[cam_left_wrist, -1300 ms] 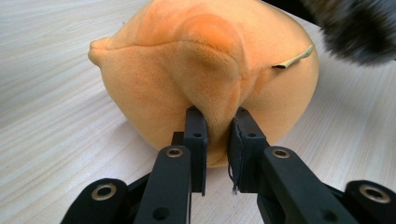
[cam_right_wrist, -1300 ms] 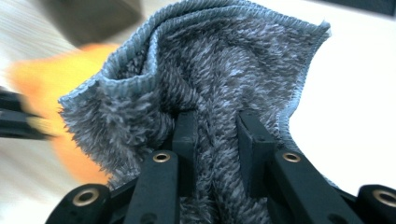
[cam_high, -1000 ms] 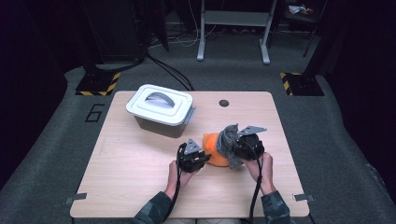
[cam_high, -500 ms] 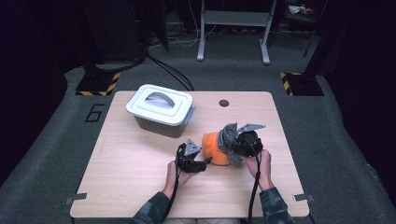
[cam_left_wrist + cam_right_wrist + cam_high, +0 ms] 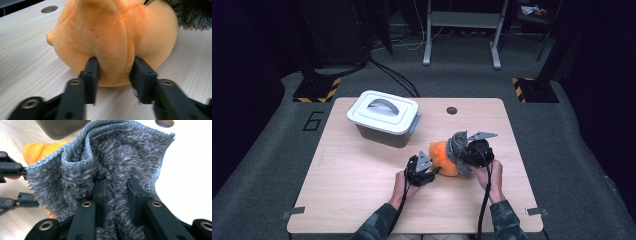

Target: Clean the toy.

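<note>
Plush [image 5: 443, 158] lies toward the tabletop's near right edge; the left hand-held gripper [image 5: 113, 71], jaws just closing again, pinches its orange seam. The right hand-held gripper [image 5: 115, 193] clamps its grey sock [image 5: 117, 152], so pulling it off looks ready.

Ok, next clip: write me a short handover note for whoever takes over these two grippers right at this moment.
Left gripper: its jaws have just been closing and now pinch a fold of the orange plush toy near its base.
Right gripper: shut on the grey fuzzy sock, a ribbed-edged cloth that sits over the toy's far end.
Where things are: toy and sock lie on the wooden table, right of centre; the lidded grey box stands behind, lid on.
Done: both grips are set.
Left: probably work the sock along or off the toy; which way cannot be told from here.
</note>
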